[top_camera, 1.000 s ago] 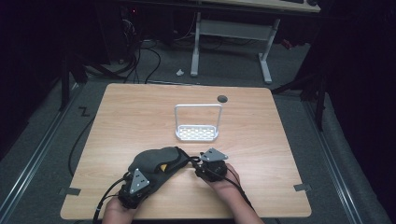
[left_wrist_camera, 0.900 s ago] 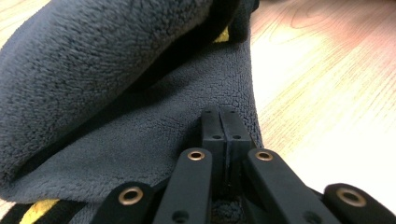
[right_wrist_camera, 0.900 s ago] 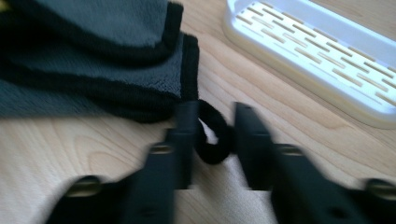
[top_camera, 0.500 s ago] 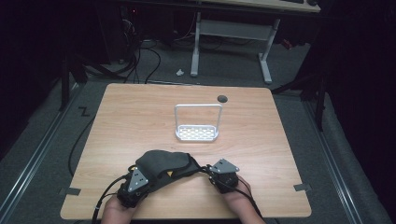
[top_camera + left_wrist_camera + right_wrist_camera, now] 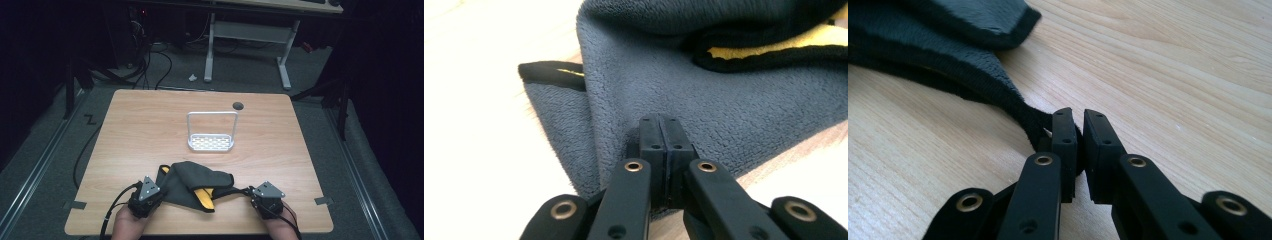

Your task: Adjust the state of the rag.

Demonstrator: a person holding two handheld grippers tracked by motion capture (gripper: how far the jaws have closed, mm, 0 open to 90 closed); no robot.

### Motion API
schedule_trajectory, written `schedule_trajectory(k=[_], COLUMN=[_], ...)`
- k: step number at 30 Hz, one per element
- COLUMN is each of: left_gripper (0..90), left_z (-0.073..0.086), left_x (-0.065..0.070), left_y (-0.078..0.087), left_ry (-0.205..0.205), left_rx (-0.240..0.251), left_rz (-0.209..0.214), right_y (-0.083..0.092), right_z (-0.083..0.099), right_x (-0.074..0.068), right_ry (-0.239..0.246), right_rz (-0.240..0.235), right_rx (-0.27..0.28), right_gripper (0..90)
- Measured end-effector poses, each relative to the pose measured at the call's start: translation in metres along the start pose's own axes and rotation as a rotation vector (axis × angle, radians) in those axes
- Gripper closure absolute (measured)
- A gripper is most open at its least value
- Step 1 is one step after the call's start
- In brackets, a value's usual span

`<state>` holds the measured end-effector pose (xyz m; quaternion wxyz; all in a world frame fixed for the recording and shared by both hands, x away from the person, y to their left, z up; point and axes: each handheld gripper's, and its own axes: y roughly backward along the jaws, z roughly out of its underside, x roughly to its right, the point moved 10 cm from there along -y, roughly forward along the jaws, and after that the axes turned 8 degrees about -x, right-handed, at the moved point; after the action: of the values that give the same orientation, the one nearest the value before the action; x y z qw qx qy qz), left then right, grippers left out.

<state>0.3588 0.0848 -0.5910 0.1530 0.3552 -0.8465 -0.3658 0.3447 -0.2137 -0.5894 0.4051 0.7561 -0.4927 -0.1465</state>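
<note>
No legible writing on cloth (image 5: 192,185). Grey cloth, yellow inside, lay at near table (image 5: 150,125) edge, stretched between both tongs. Left gripper (image 5: 663,131) clamped tight on cloth edge. Right gripper (image 5: 1079,135), jaws just closing, pinched cloth corner. Rack (image 5: 211,131) stood beyond, apart.

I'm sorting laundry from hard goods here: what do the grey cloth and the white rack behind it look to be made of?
The grey cloth looks like soft microfibre or fleece: a fuzzy matt nap, a black stitched hem, and a yellow reverse side. The white rack appears rigid, perhaps painted metal or plastic: a thin hoop over a perforated base. The table shows a light wood-grain surface, possibly laminate.
</note>
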Motion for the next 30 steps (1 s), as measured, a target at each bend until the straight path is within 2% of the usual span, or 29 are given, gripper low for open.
schedule_trajectory(k=[2, 3, 4, 8, 9, 10, 12, 16, 17, 20, 23, 24, 25, 27, 29, 30], left_gripper=[88.7, 83.5, 83.5, 69.3, 69.3, 62.4, 59.1, 52.7, 50.8, 48.4, 44.1, 44.0, 44.0, 43.7, 41.3, 41.3], left_z=[0.000, -0.001, -0.002, -0.009, -0.011, -0.014, -0.018, -0.028, -0.030, -0.035, -0.042, -0.048, -0.048, -0.055, -0.058, -0.058], left_x=[-0.001, -0.001, 0.001, 0.015, 0.019, 0.026, 0.038, 0.073, 0.082, 0.097, 0.102, 0.104, 0.104, 0.105, 0.105, 0.106], left_y=[0.001, 0.002, 0.003, 0.007, 0.006, 0.006, 0.005, 0.003, 0.001, -0.005, -0.004, 0.002, 0.002, 0.007, 0.002, -0.004], left_ry=[0.017, 0.022, 0.021, -0.005, -0.004, 0.008, 0.015, -0.041, -0.056, -0.078, -0.076, -0.056, -0.056, -0.043, -0.038, -0.027], left_rx=[0.001, 0.005, 0.006, 0.026, 0.032, 0.039, 0.043, 0.056, 0.057, 0.055, 0.071, 0.107, 0.107, 0.141, 0.137, 0.115], left_rz=[0.003, 0.003, 0.009, 0.027, 0.037, 0.065, 0.117, 0.169, 0.182, 0.205, 0.230, 0.258, 0.258, 0.255, 0.244, 0.253], right_y=[0.000, 0.001, 0.001, 0.009, 0.009, 0.012, 0.012, 0.014, 0.013, 0.012, 0.010, 0.010, 0.010, 0.010, 0.008, 0.008], right_z=[-0.001, -0.003, -0.003, -0.010, -0.010, -0.013, -0.015, -0.021, -0.023, -0.025, -0.028, -0.028, -0.028, -0.028, -0.027, -0.027], right_x=[-0.001, -0.002, -0.002, 0.001, 0.001, 0.000, -0.002, -0.015, -0.023, -0.030, -0.039, -0.040, -0.040, -0.040, -0.039, -0.039], right_ry=[-0.003, -0.007, -0.007, -0.035, -0.035, -0.029, -0.024, 0.012, 0.026, 0.040, 0.065, 0.064, 0.064, 0.062, 0.050, 0.050], right_rz=[-0.005, -0.006, -0.006, -0.007, -0.007, -0.010, -0.013, -0.039, -0.057, -0.073, -0.082, -0.082, -0.082, -0.080, -0.086, -0.086], right_rx=[0.000, 0.013, 0.013, 0.055, 0.055, 0.073, 0.080, 0.100, 0.098, 0.101, 0.101, 0.103, 0.103, 0.103, 0.095, 0.095], right_gripper=[83.0, 79.9, 79.9, 70.0, 70.0, 68.7, 67.6, 65.3, 63.9, 63.0, 62.2, 61.8, 61.8, 61.6, 61.1, 61.1])
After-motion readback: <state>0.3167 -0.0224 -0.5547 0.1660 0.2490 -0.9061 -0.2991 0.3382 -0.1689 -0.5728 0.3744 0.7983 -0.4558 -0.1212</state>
